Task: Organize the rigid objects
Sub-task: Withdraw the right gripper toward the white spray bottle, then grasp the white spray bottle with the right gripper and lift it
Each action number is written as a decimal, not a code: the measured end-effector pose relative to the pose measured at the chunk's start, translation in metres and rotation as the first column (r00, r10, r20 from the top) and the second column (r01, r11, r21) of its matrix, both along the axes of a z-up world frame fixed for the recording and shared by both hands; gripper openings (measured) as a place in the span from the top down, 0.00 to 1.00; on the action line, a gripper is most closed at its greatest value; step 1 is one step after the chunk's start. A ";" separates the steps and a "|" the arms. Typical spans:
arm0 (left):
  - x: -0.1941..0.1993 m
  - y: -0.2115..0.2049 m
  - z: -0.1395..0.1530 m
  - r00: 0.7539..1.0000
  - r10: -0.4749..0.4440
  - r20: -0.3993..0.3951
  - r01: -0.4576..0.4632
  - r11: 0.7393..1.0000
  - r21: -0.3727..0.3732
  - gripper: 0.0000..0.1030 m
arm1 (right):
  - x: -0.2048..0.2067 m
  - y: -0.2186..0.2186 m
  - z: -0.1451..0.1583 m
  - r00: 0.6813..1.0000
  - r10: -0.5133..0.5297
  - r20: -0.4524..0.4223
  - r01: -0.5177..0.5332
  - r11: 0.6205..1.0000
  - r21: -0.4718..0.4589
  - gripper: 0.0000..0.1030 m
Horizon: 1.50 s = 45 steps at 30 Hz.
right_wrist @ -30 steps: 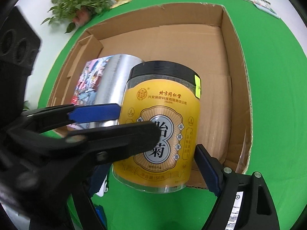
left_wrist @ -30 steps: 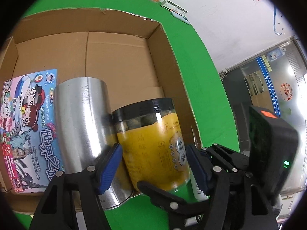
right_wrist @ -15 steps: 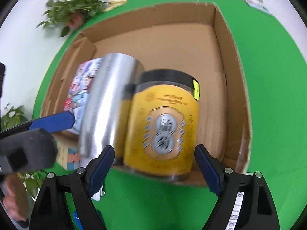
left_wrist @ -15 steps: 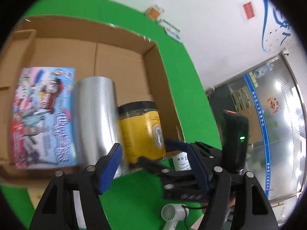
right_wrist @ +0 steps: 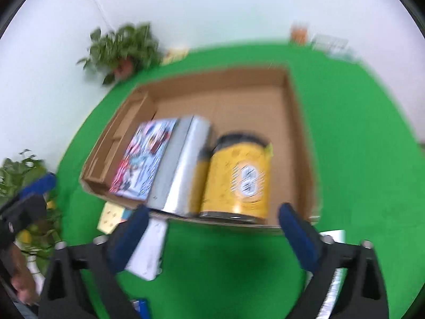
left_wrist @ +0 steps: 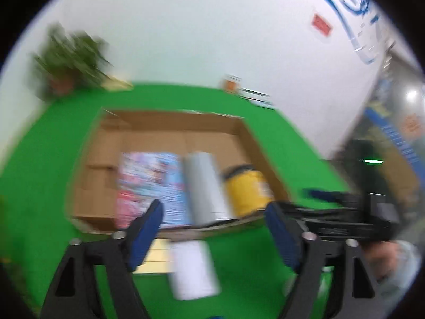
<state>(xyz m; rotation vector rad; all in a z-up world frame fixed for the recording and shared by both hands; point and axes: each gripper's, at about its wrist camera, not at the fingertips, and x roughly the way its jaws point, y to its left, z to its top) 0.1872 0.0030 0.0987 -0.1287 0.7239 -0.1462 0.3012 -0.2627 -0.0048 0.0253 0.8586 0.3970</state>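
Observation:
A yellow jar with a black lid (right_wrist: 239, 178) (left_wrist: 245, 190) lies in the cardboard box (right_wrist: 300, 143) (left_wrist: 106, 164), against the near wall. A silver cylinder (right_wrist: 183, 170) (left_wrist: 205, 186) lies to its left, then a colourful picture box (right_wrist: 144, 159) (left_wrist: 148, 183). My right gripper (right_wrist: 212, 235) hangs above the green cloth in front of the box, jaws opening, nothing between them. My left gripper (left_wrist: 215, 232) is also back from the box, jaws opening and empty. The right gripper (left_wrist: 345, 212) shows at the right of the left wrist view.
A white box (left_wrist: 194, 268) (right_wrist: 148, 250) and a pale yellow block (left_wrist: 156, 252) (right_wrist: 110, 216) lie on the green cloth (right_wrist: 358, 133) near the box's front wall. Potted plants (right_wrist: 122, 50) (left_wrist: 69, 61) stand at the back left. Small items (left_wrist: 247, 93) sit by the white wall.
Both grippers have let go of the yellow jar, pulled back and risen. The jar now lies in the box beside the silver cylinder. Both jaws stand wider.

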 end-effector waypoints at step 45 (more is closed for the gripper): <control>-0.079 -0.055 -0.093 0.993 -0.110 -0.045 0.104 0.988 -0.116 0.01 | -0.108 -0.127 -0.127 0.985 -0.148 -0.089 0.137 0.983 -0.123 0.59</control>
